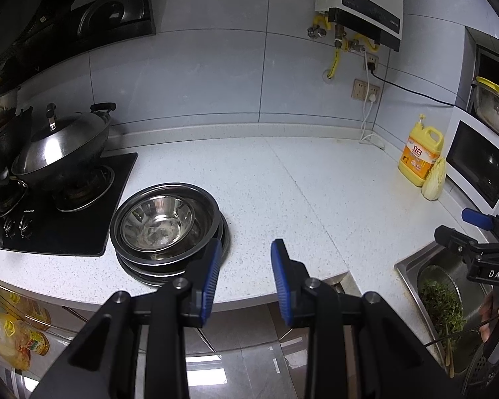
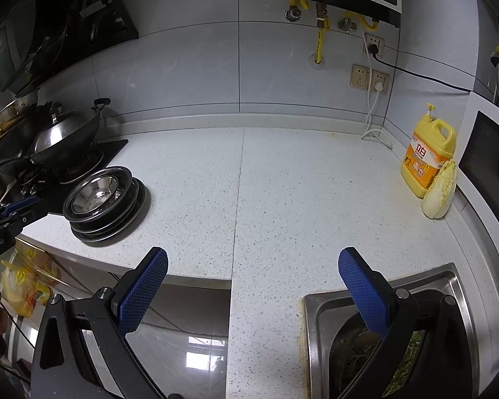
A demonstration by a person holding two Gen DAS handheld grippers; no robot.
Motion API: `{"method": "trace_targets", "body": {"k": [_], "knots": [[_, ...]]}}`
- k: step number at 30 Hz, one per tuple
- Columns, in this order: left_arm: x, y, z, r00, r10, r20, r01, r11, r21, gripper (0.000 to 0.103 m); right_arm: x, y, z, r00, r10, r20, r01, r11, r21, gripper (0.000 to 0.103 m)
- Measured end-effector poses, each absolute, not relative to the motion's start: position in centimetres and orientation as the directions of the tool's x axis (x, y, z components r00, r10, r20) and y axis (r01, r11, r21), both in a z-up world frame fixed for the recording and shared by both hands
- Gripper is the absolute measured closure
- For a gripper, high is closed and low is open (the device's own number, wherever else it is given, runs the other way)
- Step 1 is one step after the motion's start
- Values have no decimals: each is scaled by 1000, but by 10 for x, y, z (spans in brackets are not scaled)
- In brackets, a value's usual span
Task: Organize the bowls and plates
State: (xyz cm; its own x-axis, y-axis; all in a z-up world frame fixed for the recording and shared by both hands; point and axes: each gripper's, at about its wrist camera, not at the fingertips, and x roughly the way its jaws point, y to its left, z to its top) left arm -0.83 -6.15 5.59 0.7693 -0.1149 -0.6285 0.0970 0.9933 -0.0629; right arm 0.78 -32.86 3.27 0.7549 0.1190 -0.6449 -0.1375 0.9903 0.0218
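A stack of steel plates and bowls (image 1: 164,229) stands on the white counter beside the stove, a small bowl (image 1: 156,221) nested on top. It also shows in the right wrist view (image 2: 104,202). My left gripper (image 1: 246,262) is open and empty, just right of the stack near the counter's front edge. My right gripper (image 2: 252,272) is open wide and empty, above the counter edge beside the sink. It shows at the right of the left wrist view (image 1: 475,232).
A black gas stove (image 1: 60,206) with a lidded wok (image 1: 63,146) is left of the stack. A steel sink (image 2: 382,319) with greens sits front right. A yellow detergent jug (image 2: 429,156), a cabbage (image 2: 440,189) and a white microwave (image 1: 482,163) stand at the right.
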Motion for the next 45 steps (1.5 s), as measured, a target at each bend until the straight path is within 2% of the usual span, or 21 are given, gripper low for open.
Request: {"method": "trace_targets", "body": {"k": [26, 41, 44, 45], "knots": [[-11, -54, 50, 768, -139, -626, 101, 990, -96, 74, 10, -329, 29, 753, 123, -646, -146, 989, 18, 2], [-7, -61, 58, 774, -95, -626, 97, 995, -30, 73, 13, -331, 28, 749, 127, -651, -153, 988, 17, 2], [-7, -60, 60, 775, -92, -625, 95, 995, -29, 39, 14, -331, 27, 748, 131, -650, -155, 988, 21, 2], [-7, -60, 60, 778, -95, -622, 95, 995, -32, 39, 15, -330, 26, 747, 132, -651, -156, 987, 21, 2]]}}
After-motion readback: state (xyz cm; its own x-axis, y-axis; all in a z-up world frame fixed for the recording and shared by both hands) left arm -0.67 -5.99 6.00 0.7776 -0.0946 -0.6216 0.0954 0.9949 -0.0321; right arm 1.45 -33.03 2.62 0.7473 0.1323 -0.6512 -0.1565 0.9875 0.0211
